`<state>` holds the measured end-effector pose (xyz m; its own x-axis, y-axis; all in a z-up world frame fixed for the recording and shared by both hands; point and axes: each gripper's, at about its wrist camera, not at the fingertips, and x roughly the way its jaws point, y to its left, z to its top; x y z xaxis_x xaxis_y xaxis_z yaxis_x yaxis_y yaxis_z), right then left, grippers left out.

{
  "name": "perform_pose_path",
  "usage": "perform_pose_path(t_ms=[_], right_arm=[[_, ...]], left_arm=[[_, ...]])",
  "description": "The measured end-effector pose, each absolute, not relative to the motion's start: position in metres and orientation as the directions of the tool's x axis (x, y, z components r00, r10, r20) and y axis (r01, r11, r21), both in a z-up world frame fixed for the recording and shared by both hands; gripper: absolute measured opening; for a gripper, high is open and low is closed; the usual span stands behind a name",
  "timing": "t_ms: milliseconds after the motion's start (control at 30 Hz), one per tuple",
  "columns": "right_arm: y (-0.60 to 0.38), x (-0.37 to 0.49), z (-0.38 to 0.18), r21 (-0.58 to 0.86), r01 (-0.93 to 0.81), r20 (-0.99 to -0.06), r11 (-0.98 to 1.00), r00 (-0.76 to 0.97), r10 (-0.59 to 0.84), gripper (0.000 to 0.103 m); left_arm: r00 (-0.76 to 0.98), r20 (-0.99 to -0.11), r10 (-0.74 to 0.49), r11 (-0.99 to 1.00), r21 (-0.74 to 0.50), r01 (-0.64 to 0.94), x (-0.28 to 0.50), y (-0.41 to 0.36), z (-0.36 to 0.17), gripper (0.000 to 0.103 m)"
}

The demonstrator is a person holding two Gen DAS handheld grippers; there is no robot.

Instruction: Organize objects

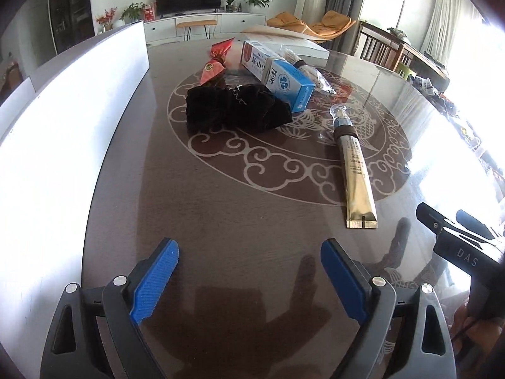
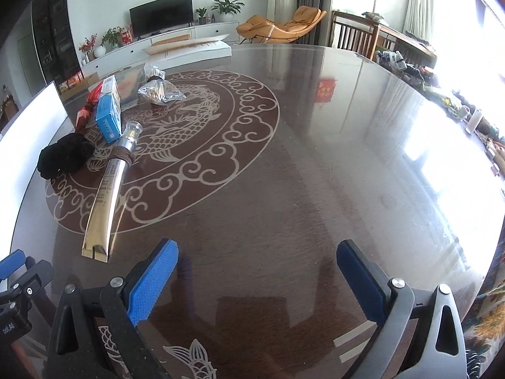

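Note:
Several items lie in a loose group on the dark round table [image 1: 240, 218]: a black cloth bundle [image 1: 233, 110], a blue-and-white carton [image 1: 277, 72], a red packet [image 1: 217, 60], a clear bag of sticks [image 1: 306, 69] and a long gold tube [image 1: 356, 164] with a clear cap. My left gripper [image 1: 249, 246] hovers over bare table short of them, open, nothing between its blue pads. My right gripper [image 2: 257, 248] is also open and empty, with the gold tube [image 2: 107, 195] just to its left. The black bundle [image 2: 63, 154] and carton [image 2: 109, 107] lie further off.
A tall white panel [image 1: 63, 126] stands along the table's left edge. A flat white box [image 1: 296, 47] lies at the far side. Small clutter [image 2: 407, 63] lines the right rim. Each gripper shows at the edge of the other's view: right gripper [image 1: 440, 211], left gripper [image 2: 26, 267].

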<state>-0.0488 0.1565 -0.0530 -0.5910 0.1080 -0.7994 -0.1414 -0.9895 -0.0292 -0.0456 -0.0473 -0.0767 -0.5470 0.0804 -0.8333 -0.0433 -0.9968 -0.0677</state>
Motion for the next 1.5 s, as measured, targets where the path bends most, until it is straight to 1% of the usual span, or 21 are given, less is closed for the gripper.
perform_pose_path(t_ms=[100, 133, 200, 400, 600, 700, 1500], right_arm=[[0.156, -0.048, -0.054, -0.025, -0.137, -0.802, -0.990, -0.588, 0.101, 0.101], [0.155, -0.047, -0.055, -0.024, -0.137, -0.803, -0.990, -0.587, 0.100, 0.101], [0.155, -0.047, -0.056, -0.017, -0.134, -0.806, -0.991, -0.585, 0.093, 0.101], [0.156, -0.048, -0.059, 0.006, -0.130, -0.818, -0.992, -0.571, 0.070, 0.101], [0.153, -0.049, -0.060, -0.011, -0.122, -0.822, -0.992, -0.564, 0.079, 0.103], [0.153, -0.049, -0.060, -0.011, -0.122, -0.822, -0.992, -0.564, 0.079, 0.103], [0.154, -0.049, -0.060, -0.011, -0.121, -0.823, -0.993, -0.563, 0.077, 0.103]], left_arm=[[-0.547, -0.837, 0.032, -0.999, -0.006, -0.050, -0.053, -0.041, -0.079, 0.092], [-0.550, -0.835, 0.020, -0.998, 0.013, -0.056, -0.056, -0.039, -0.080, 0.096], [-0.547, -0.837, 0.022, -0.998, 0.010, -0.056, -0.062, -0.039, -0.083, 0.103], [-0.568, -0.823, 0.017, -0.999, 0.004, -0.037, -0.062, -0.042, -0.083, 0.103], [-0.573, -0.819, 0.022, -0.999, 0.008, -0.050, -0.074, -0.041, -0.084, 0.103], [-0.580, -0.815, 0.009, -1.000, 0.008, -0.027, -0.079, -0.041, -0.084, 0.103], [-0.578, -0.816, 0.010, -1.000, 0.003, -0.021, -0.082, -0.042, -0.085, 0.103]])
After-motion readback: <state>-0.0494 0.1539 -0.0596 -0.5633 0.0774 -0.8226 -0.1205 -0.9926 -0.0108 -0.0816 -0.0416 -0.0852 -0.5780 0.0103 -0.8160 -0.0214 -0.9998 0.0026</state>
